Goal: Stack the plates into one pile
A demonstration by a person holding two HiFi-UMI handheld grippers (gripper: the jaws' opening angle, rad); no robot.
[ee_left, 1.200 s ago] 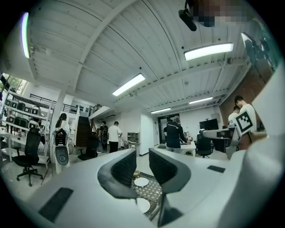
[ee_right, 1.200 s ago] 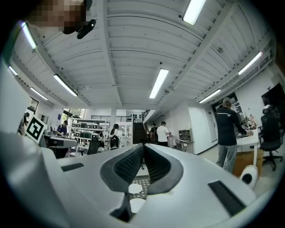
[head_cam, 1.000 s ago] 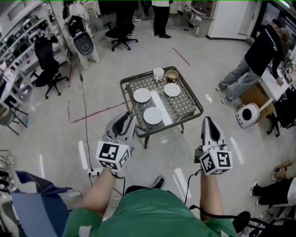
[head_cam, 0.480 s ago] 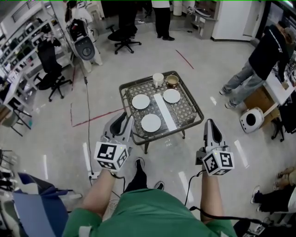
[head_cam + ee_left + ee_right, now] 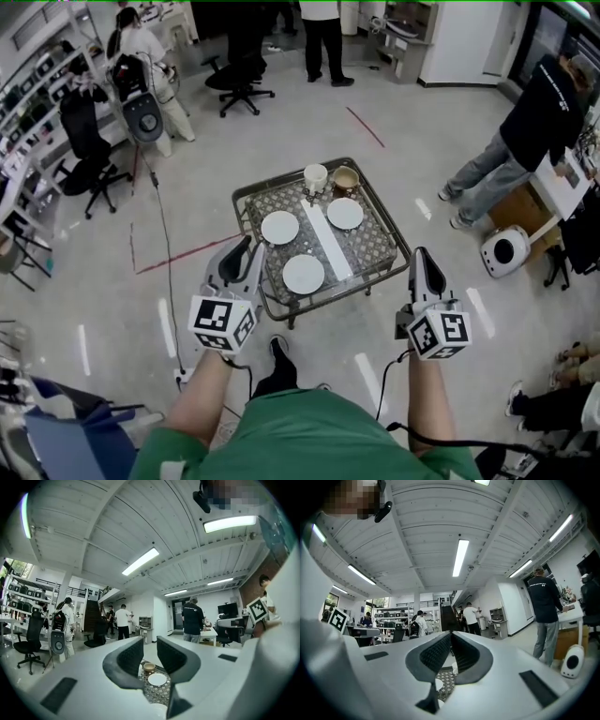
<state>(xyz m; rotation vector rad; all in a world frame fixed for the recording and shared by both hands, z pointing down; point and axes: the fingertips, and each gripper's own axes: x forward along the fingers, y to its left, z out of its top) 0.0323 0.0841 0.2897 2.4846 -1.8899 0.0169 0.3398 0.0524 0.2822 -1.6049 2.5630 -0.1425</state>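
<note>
Across the room, floor: a pale grey polished floor (image 5: 187, 178) is stretching under everything.
Bystander: a person in a black top and grey trousers (image 5: 525, 131) is standing at the right, well apart from the table.
Table: a low square metal-framed table with a patterned glass top (image 5: 373, 246) is standing ahead of the person who is holding the grippers.
Left gripper: the white two-jaw left gripper with a marker cube (image 5: 240, 251) is hovering just beside the table's near left edge; its jaws are standing apart with nothing between the pads, and the table is showing through the gap.
Right gripper: the white two-jaw right gripper with a marker cube (image 5: 422, 257) is hovering off the table's near right corner; its jaws are pressing together, empty.
Strip: a long white strip (image 5: 328, 242) is lying across the tabletop.
Plates: three round white plates are lying apart, unstacked; the near plate (image 5: 303, 274) and the left plate (image 5: 279, 227) are sitting left of the strip, the right plate (image 5: 345, 213) beyond it.
Cup: a white cup (image 5: 315, 176) is standing at the far edge.
Bowl: a small brown bowl (image 5: 346, 178) is sitting just beside the cup.
</note>
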